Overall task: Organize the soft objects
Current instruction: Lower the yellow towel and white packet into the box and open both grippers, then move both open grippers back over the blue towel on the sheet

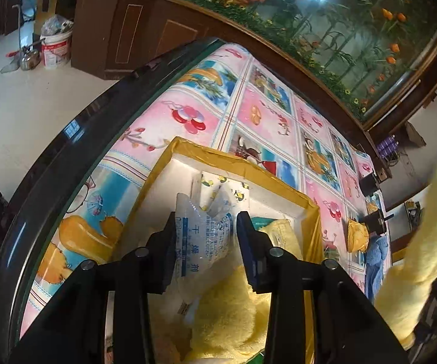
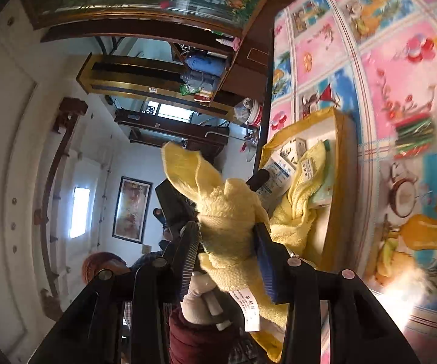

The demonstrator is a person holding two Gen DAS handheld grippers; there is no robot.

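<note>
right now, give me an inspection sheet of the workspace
surface: table under a pink picture-print cloth, with a dark glass edge
job's things: yellow-taped box on the table holds a yellow towel, a clear desiccant packet and bee-print packets; a second yellow towel is lifted beside the box
clutter: blue cloth and an orange pouch lie past the box
grippers: left tool straddles the desiccant packet, whether it grips is unclear; right tool is shut on the second yellow towel
cables: nothing seen
surroundings: fish tank, dark wood cabinet, white bucket on the floor
</note>
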